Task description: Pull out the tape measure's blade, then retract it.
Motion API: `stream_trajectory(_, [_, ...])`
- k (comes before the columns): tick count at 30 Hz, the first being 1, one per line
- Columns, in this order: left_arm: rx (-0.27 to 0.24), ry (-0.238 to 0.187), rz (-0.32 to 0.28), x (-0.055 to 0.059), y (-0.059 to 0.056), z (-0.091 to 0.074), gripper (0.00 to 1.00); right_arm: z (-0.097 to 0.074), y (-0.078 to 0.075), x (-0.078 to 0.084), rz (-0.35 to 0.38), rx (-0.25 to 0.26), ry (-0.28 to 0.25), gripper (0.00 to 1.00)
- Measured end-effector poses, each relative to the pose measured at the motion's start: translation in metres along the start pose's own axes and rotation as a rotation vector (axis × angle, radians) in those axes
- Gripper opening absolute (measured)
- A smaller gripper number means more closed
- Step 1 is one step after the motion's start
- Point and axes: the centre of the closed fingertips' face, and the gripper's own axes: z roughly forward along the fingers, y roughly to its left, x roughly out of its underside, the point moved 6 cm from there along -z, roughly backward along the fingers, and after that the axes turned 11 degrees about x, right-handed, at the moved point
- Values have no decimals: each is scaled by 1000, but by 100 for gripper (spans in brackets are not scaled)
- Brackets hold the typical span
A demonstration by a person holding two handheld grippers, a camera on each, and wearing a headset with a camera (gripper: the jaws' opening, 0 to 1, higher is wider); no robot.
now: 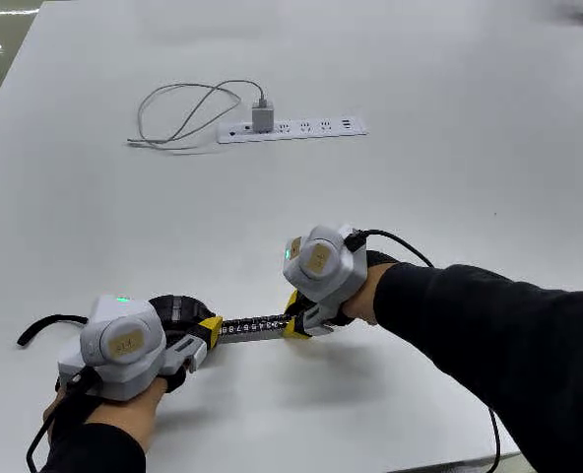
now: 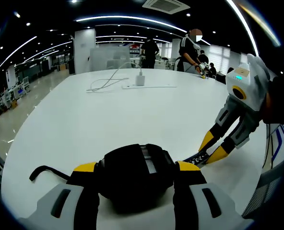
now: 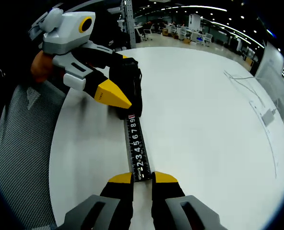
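Observation:
A black tape measure (image 1: 180,313) lies on the white table (image 1: 390,187) at the near left, with a short black strap (image 1: 37,326) trailing off its left side. My left gripper (image 1: 198,339) is shut on its case (image 2: 137,172), yellow fingertips on either side. A short length of blade (image 1: 255,325) with black numbers runs right from the case. My right gripper (image 1: 296,325) is shut on the blade's end (image 3: 141,173). In the right gripper view the blade (image 3: 135,146) reads from about 2 to 9, up to the case (image 3: 130,88).
A white power strip (image 1: 291,128) with a plugged-in charger and a looped grey cable (image 1: 188,108) lies at the table's far middle. People stand beyond the table's far edge (image 2: 192,48). A mesh chair back (image 3: 22,158) is near the table's front edge.

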Motion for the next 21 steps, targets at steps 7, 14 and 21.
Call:
stream_trajectory(7, [2,-2,-4,0,1,0,58,3,-1,-5,40,12,8,10])
stream_trajectory(14, [-2,0,-2,-1,0,0,58,3,0,-6,4,10,-4,10])
stream_trajectory(21, [0,6,0,-1,0,0,58,3,2,-8,-21,13,-6,9])
